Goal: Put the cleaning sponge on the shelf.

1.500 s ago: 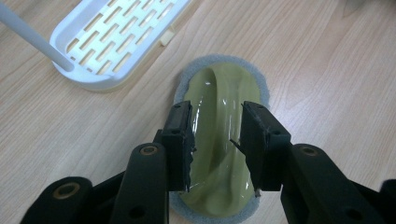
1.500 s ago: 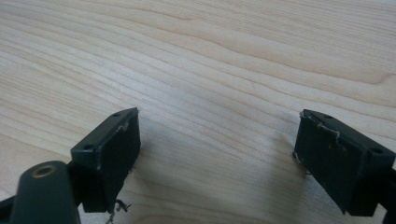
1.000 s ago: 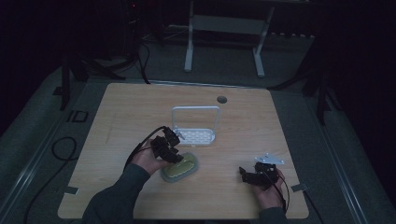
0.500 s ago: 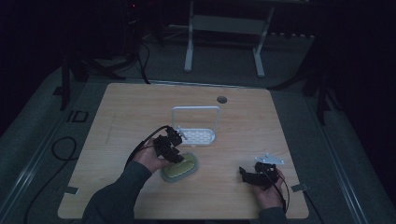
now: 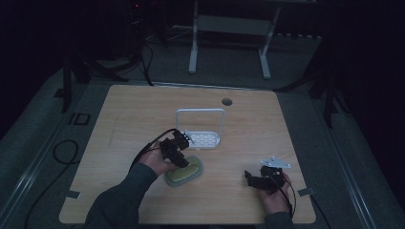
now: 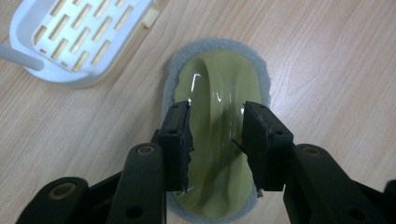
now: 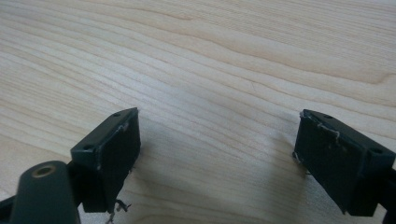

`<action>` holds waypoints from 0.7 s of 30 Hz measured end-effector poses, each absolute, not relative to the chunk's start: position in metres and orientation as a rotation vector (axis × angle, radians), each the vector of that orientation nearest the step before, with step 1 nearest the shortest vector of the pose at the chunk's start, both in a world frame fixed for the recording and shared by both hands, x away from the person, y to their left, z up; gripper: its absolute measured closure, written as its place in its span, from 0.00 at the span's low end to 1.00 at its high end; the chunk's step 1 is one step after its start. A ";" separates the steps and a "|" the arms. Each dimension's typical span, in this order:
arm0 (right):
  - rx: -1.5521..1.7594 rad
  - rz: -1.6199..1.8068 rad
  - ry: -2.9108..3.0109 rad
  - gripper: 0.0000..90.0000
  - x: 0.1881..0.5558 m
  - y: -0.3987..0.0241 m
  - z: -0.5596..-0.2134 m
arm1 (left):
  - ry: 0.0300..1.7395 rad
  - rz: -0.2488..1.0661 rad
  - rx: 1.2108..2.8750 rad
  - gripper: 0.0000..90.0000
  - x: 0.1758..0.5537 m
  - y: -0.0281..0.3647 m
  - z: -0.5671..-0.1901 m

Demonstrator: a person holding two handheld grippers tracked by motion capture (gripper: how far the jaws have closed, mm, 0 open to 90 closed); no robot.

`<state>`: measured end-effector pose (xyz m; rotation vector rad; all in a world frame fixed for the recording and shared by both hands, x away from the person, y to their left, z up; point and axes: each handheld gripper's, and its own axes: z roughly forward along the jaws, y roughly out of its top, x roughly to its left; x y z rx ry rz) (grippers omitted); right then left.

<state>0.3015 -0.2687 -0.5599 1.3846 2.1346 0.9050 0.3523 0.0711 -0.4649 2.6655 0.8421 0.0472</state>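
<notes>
A yellow-green sponge with a grey felt rim lies flat on the wooden table. In the left gripper view the sponge has a glossy raised ridge down its middle. My left gripper straddles that ridge, its jaws pressed against both sides. From above, the left gripper sits at the sponge's near-left end. Near the front right of the table, my right gripper hangs just over bare wood. In its own view the right gripper stands wide open with nothing between the jaws.
A white slotted basket tray with a tall hoop handle lies just behind the sponge; its corner shows as the white tray in the left gripper view. A round cable hole sits at the table's back.
The white basket tray, tipped up against its hoop handle a second ago, now lies flat on the table. Both hands have stayed almost where they were.
</notes>
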 end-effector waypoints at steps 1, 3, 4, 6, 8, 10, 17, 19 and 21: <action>1.383 0.905 2.135 0.16 0.302 -0.269 -0.560 | 0.842 0.044 2.670 0.69 0.352 0.070 -0.465; 1.382 0.905 2.134 0.16 0.302 -0.269 -0.560 | 0.843 0.039 2.675 0.69 0.353 0.070 -0.465; 1.384 0.905 2.134 0.15 0.302 -0.269 -0.560 | 0.839 0.030 2.686 0.69 0.353 0.069 -0.465; 1.382 0.905 2.134 0.15 0.302 -0.269 -0.560 | 0.837 0.022 2.696 0.69 0.354 0.068 -0.465; 1.381 0.905 2.134 0.15 0.302 -0.269 -0.560 | 0.839 0.014 2.697 0.69 0.354 0.067 -0.466; 1.384 0.905 2.134 0.16 0.302 -0.269 -0.560 | 0.835 0.013 2.709 0.69 0.355 0.067 -0.466; 1.384 0.905 2.135 0.15 0.301 -0.269 -0.560 | 0.828 -0.004 2.740 0.69 0.357 0.064 -0.467; 1.384 0.905 2.134 0.15 0.301 -0.269 -0.560 | 0.826 -0.011 2.749 0.69 0.358 0.062 -0.467; 1.384 0.905 2.135 0.16 0.302 -0.269 -0.560 | 0.819 -0.017 2.762 0.70 0.358 0.061 -0.468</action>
